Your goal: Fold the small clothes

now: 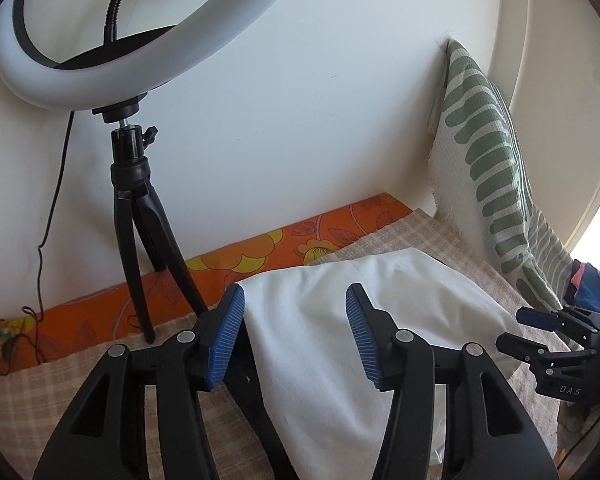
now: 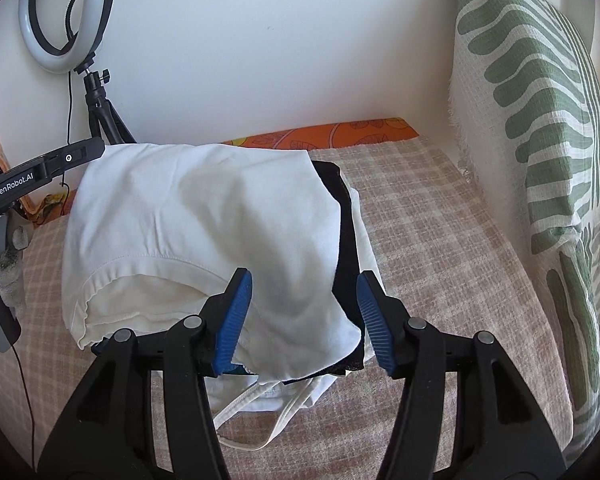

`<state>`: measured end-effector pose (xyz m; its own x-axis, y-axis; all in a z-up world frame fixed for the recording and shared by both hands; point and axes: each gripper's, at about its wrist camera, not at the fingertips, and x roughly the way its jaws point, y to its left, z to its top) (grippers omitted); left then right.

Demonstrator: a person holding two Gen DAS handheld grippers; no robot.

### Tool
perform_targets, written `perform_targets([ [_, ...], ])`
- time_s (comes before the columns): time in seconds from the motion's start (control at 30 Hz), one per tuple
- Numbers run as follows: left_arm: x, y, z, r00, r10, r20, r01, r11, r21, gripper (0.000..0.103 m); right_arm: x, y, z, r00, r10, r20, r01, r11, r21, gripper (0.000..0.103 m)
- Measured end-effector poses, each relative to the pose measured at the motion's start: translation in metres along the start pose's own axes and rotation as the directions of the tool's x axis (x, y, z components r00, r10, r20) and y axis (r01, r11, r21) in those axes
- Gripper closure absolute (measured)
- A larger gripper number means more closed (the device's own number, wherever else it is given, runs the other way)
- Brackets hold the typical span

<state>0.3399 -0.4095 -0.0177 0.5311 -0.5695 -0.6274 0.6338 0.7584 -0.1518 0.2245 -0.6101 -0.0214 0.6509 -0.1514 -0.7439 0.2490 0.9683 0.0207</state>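
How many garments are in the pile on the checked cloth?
3 can be told apart: a white garment on top, a black garment under it showing at the right edge, and a white strappy garment at the bottom front. More may be hidden beneath.

White garment (image 2: 204,216): soft matt cotton-like cloth, lightly creased, stitched hem. Black garment (image 2: 346,240) under it: matt dark fabric. Checked cover (image 2: 440,240): coarse woven cloth, beige and white, matt. Orange floral sheet (image 1: 300,236): smooth printed cloth. Green-patterned cushion (image 2: 540,100): waffle-textured weave, frayed edge. Left gripper (image 1: 296,336) and right gripper (image 2: 305,322): matt black plastic bodies, ribbed blue rubbery pads, shiny metal rivets. Ring light (image 1: 100,52): glossy white plastic; its tripod (image 1: 140,216) is black plastic, semi-matt. Wall (image 1: 300,80): smooth matt paint.
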Motion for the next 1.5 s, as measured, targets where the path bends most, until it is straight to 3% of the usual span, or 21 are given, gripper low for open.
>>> perform_targets([
  [0.2, -0.029, -0.008, -0.010, 1.000, -0.004, -0.008, 0.004, 1.000, 0.024, 0.043, -0.024, 0.011, -0.002, 1.000, 0.003, 0.026, -0.003, 1.000, -0.008, 0.035],
  [0.3, -0.049, -0.009, -0.014, 1.000, -0.002, 0.009, 0.002, 1.000, 0.022, 0.036, -0.042, 0.020, -0.006, 0.999, 0.002, 0.049, -0.001, 1.000, -0.015, 0.034],
  [0.37, -0.064, -0.010, -0.018, 1.000, 0.006, 0.023, -0.007, 1.000, 0.023, 0.035, -0.054, 0.025, -0.009, 0.998, 0.001, 0.065, -0.001, 1.000, -0.013, 0.028],
  [0.67, -0.142, -0.004, -0.040, 0.998, 0.007, 0.067, -0.008, 1.000, 0.017, 0.035, -0.110, 0.058, -0.028, 0.992, 0.004, 0.126, -0.003, 1.000, -0.012, 0.027],
  [0.77, -0.169, -0.002, -0.051, 0.996, 0.007, 0.091, -0.008, 1.000, 0.017, 0.035, -0.128, 0.072, -0.037, 0.989, -0.003, 0.150, 0.006, 1.000, -0.019, 0.017],
  [0.87, -0.194, 0.000, -0.064, 0.994, 0.001, 0.107, -0.003, 1.000, 0.019, 0.031, -0.144, 0.086, -0.049, 0.986, -0.004, 0.169, 0.008, 1.000, -0.021, 0.016],
  [1.0, -0.224, -0.003, -0.085, 0.990, 0.022, 0.138, -0.028, 0.999, 0.042, 0.024, -0.159, 0.104, -0.068, 0.985, 0.019, 0.170, -0.020, 1.000, 0.004, 0.015],
  [1.2, -0.259, -0.003, -0.114, 0.984, 0.060, 0.168, -0.072, 0.996, 0.061, 0.019, -0.176, 0.133, -0.096, 0.975, 0.003, 0.223, 0.001, 1.000, -0.019, 0.008],
  [1.3, -0.270, -0.003, -0.132, 0.980, 0.079, 0.181, -0.092, 0.994, 0.063, 0.018, -0.181, 0.144, -0.107, 0.971, -0.003, 0.240, 0.010, 1.000, -0.028, 0.004],
  [1.5, -0.280, 0.003, -0.164, 0.973, 0.136, 0.186, -0.146, 0.988, 0.041, 0.006, -0.187, 0.150, -0.125, 0.966, 0.013, 0.257, -0.015, 1.000, 0.006, 0.003],
])
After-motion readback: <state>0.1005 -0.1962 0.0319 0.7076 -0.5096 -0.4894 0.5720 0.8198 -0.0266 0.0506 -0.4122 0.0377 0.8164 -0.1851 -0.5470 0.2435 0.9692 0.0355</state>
